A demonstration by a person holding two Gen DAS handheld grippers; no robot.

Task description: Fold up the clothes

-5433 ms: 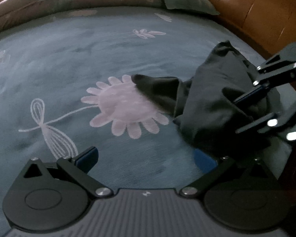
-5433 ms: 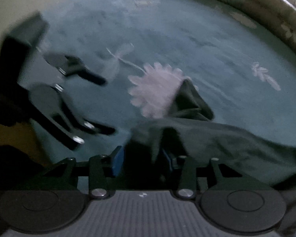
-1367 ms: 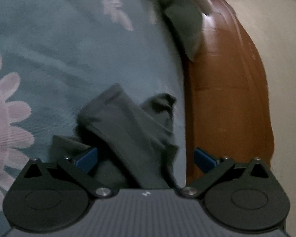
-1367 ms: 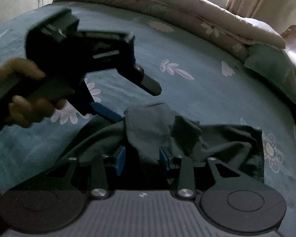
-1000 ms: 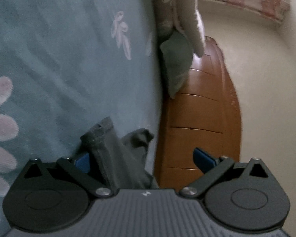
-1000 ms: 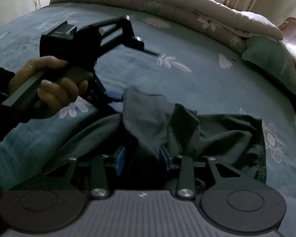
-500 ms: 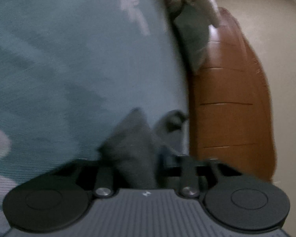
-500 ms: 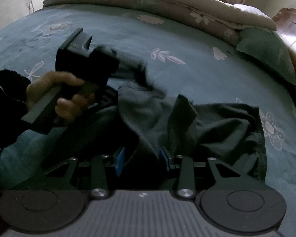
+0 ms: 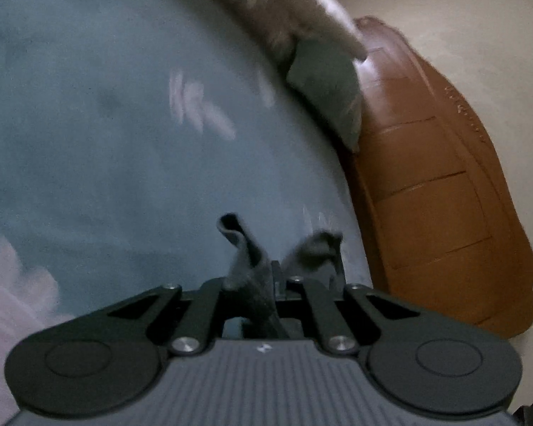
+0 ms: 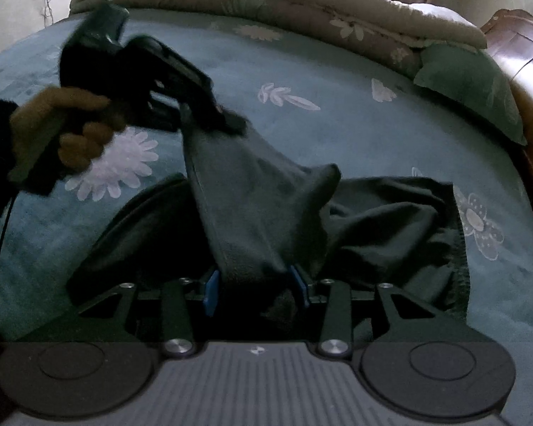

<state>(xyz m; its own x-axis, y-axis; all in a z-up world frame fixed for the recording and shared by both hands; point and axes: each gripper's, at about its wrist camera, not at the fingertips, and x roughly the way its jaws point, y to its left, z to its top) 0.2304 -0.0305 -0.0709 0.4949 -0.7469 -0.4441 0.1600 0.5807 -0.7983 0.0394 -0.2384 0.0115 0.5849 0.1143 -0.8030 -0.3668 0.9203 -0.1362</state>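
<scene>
A dark grey garment (image 10: pixel 373 220) lies crumpled on the blue flowered bedspread (image 10: pixel 319 135). My right gripper (image 10: pixel 256 284) is shut on a bunch of its fabric close to the camera. A band of the cloth stretches up and left from there to my left gripper (image 10: pixel 227 120), held by a hand (image 10: pixel 71 124) above the bed. In the left wrist view the left gripper (image 9: pixel 263 277) is shut on a fold of the dark garment (image 9: pixel 245 248), and two ends of cloth stick up past its closed fingers.
A rolled beige quilt (image 10: pixel 284 10) runs along the far side of the bed, with a green pillow (image 10: pixel 472 85) at its right end. The brown wooden headboard (image 9: pixel 433 191) stands at the right edge. Pale floor lies beyond.
The left gripper closed on the garment's fold and has risen away from the bed, pulling a band of cloth taut. The right gripper kept its hold.
</scene>
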